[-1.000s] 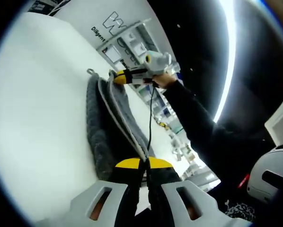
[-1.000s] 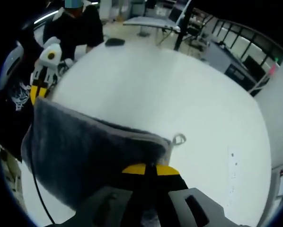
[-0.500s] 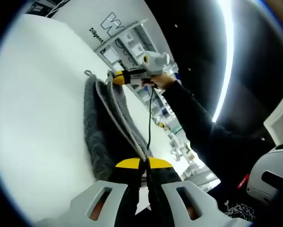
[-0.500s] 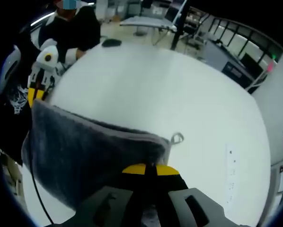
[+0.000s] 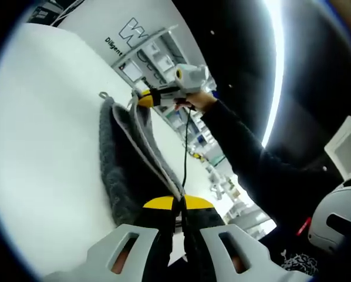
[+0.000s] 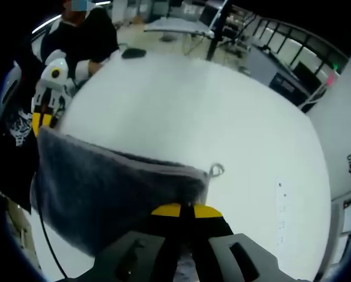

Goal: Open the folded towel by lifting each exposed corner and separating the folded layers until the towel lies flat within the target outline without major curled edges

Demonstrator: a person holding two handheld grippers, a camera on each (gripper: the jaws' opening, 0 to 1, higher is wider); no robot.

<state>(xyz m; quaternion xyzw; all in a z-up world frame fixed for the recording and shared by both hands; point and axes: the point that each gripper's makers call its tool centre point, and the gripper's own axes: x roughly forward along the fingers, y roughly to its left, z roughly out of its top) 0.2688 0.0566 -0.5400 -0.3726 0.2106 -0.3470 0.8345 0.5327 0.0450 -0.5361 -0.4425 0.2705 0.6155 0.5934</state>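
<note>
- The left hand-held gripper (image 5: 176, 207) has its yellow-tipped jaws pressed together on one corner of the gray towel (image 5: 125, 164).
- The right hand-held gripper (image 6: 186, 212) has its jaws pinched tight on another corner of the towel (image 6: 111, 188).
- In the left gripper view, the right hand-held gripper (image 5: 145, 97) is seen far up the towel, holding its other end. A hand (image 5: 200, 101) in a dark sleeve (image 5: 246, 164) holds it, and a black cable (image 5: 186, 147) hangs down from it.
- In the right gripper view, the left hand-held gripper (image 6: 41, 117) is seen at the far left end of the towel, holding that end.
- The towel is stretched between the two hand-held grippers. It hangs like a folded sheet, and its layers are close together.
- The towel has a pale stripe (image 5: 149, 158) along its edge.
- A small loop (image 6: 216, 170) sticks out from the towel corner near the right hand-held gripper.
- The towel is above the white desk (image 6: 222, 111), on the side near the person. I cannot tell if its lower edge touches the desk.
- A small dark thing (image 6: 133, 53) lies near the far edge of the desk.
- A person in dark clothes (image 6: 84, 41) stands at that end of the desk.
- A white helmet (image 5: 337, 220) is seen at the right side of the left gripper view.
</note>
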